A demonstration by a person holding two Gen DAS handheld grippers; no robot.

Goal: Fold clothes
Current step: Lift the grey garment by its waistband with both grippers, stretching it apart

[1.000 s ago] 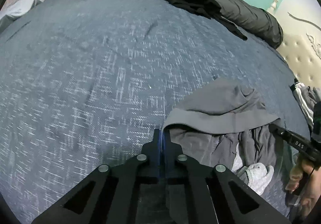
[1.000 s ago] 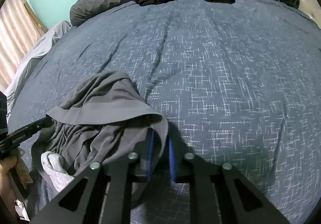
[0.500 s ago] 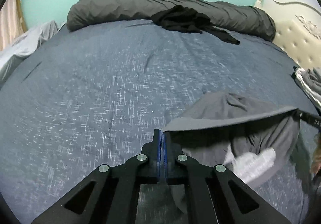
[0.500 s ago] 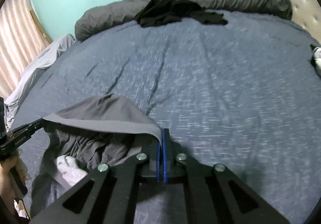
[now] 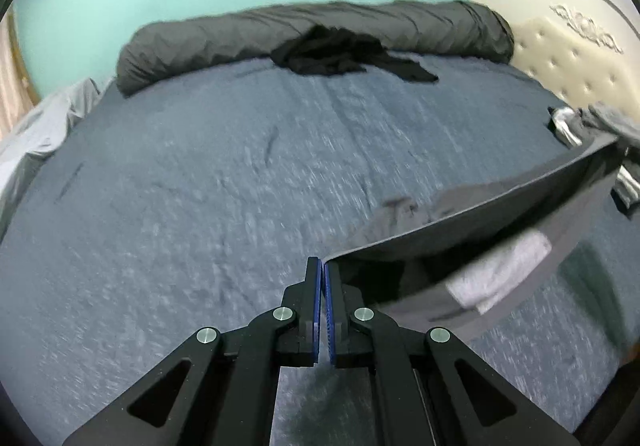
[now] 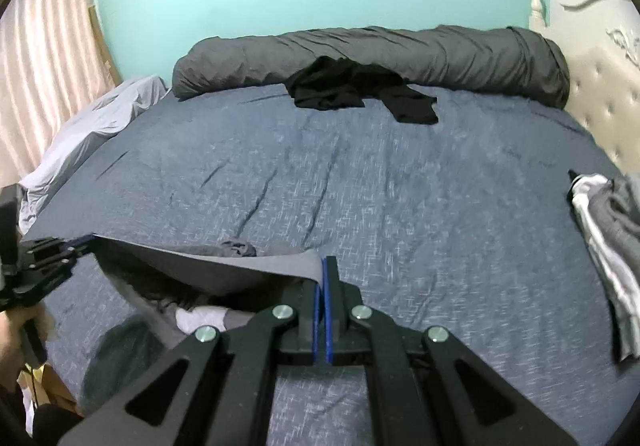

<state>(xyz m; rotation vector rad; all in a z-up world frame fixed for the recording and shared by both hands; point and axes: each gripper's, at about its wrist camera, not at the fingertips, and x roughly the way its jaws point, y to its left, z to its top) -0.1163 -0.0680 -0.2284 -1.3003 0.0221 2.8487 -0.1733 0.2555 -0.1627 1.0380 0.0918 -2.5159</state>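
- Grey garment (image 5: 472, 242) hung stretched betw. both grippers, raised off the bed's near right part; its top hem ran taut, the rest sagging below w/ a pale inner patch (image 5: 500, 270) showing.
- Left gripper (image 5: 322, 286) had its blue pads pressed together on one end of the hem, cloth pinched at the very tip.
- Right gripper (image 6: 322, 282) likewise clamped on the other hem end; fabric came out only on its left side.
- Bed cover (image 6: 400, 186), blue w/ white flecks, lay bare across the middle; plenty of room to lay the piece flat.
- Far side: rolled dark duvet (image 6: 380, 54) along the wall, black garment (image 6: 352, 90) draped at its foot.
- Far right: small pile of grey and white clothes (image 6: 612, 230) by the padded headboard (image 5: 568, 58).
- Risks, as I judged them:
  - both grips sat on thin hem edges, so a quick shake or uneven pull could slip a corner out;
  - lower part looked bunched, poss. inside out, so laying it down as-is would trap creases;
  - hem sloped up to the right, so setting down w/o levelling would skew the fold line;
  - swinging far could drag cloth into the black garment.
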